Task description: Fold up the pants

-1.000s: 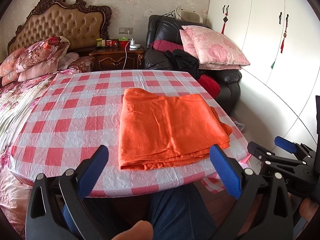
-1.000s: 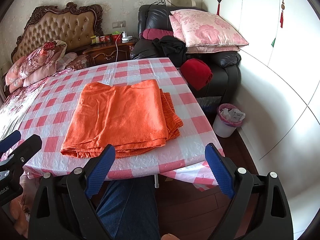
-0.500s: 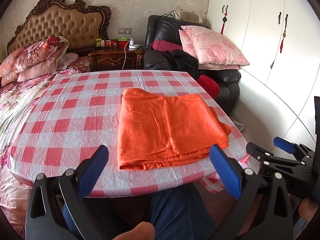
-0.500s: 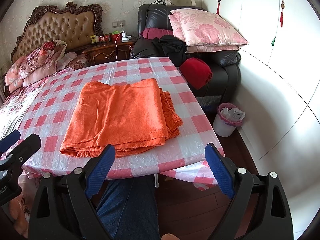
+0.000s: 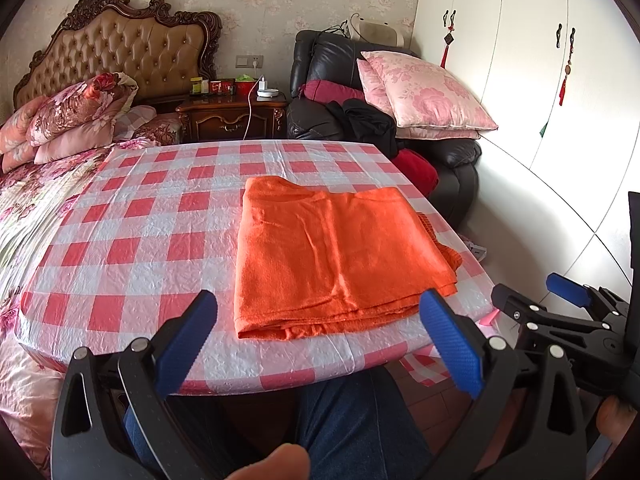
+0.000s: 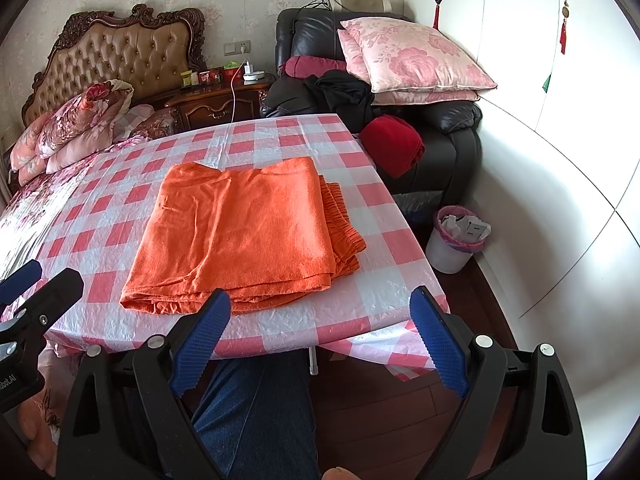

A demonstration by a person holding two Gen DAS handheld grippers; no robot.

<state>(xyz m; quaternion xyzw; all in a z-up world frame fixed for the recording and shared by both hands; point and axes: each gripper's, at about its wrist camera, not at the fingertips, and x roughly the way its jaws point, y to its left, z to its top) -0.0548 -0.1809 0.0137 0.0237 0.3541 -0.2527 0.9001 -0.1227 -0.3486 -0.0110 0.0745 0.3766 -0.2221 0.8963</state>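
Folded pants flat on the checked tabletop, near its front edge. Left claw and right claw spread, pinching nothing — bin only in right view.

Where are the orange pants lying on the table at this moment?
The folded orange pants lie flat on the checkered tablecloth, toward its right, near edge in both wrist views, just beyond the open left gripper and right gripper.
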